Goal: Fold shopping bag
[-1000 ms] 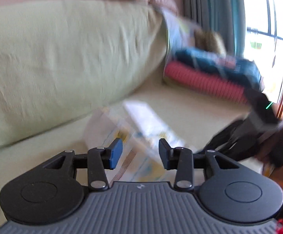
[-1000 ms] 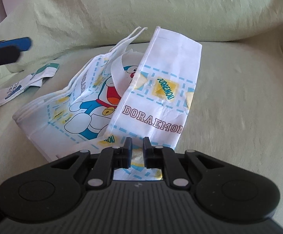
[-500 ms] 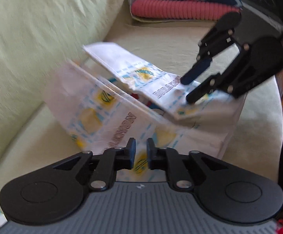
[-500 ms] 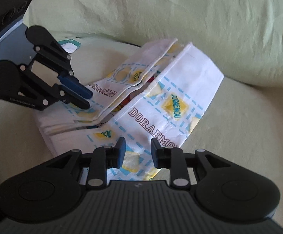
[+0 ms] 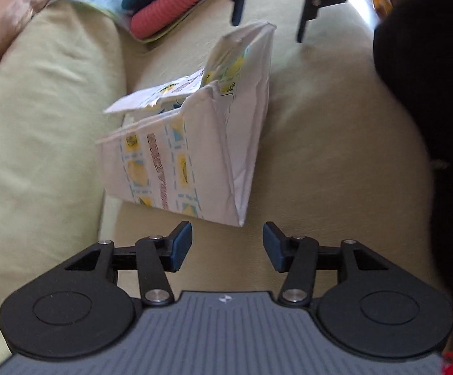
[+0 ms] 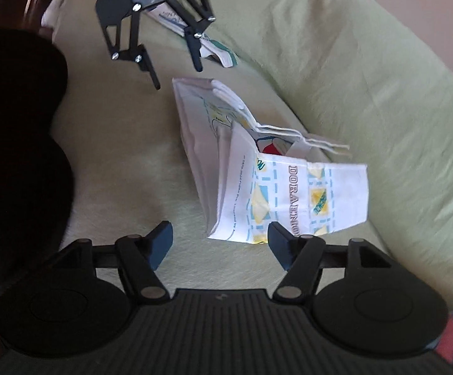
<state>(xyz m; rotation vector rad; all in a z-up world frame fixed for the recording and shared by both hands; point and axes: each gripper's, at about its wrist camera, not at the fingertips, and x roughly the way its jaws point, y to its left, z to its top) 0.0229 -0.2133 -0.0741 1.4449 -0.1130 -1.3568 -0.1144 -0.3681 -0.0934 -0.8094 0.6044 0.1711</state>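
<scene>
Both grippers have let go and drawn back: left gripper [image 5: 227, 243] and right gripper [image 6: 218, 243] gape wide, empty, either side of the shopping bag [image 6: 257, 168], lying loosely folded on the sofa seat [image 6: 126, 162], probably testing whether the folds hold.

Light: soft daylight, even over the sofa seat [image 5: 336, 131] — no hard shadows.
Glare: a blown-out strip at the top right edge of the left wrist view.
Dark areas: a black mass at the right of the left view and the left of the right view, underexposed, without detail.
Blur: printed lettering on the shopping bag [image 5: 192, 156] [image 6: 273, 187] is smeared; the folded textiles [image 5: 170, 3] at the top are soft.
Distortion: fisheye bending — the back cushion [image 6: 367, 87] curves strongly towards the frame edges.
</scene>
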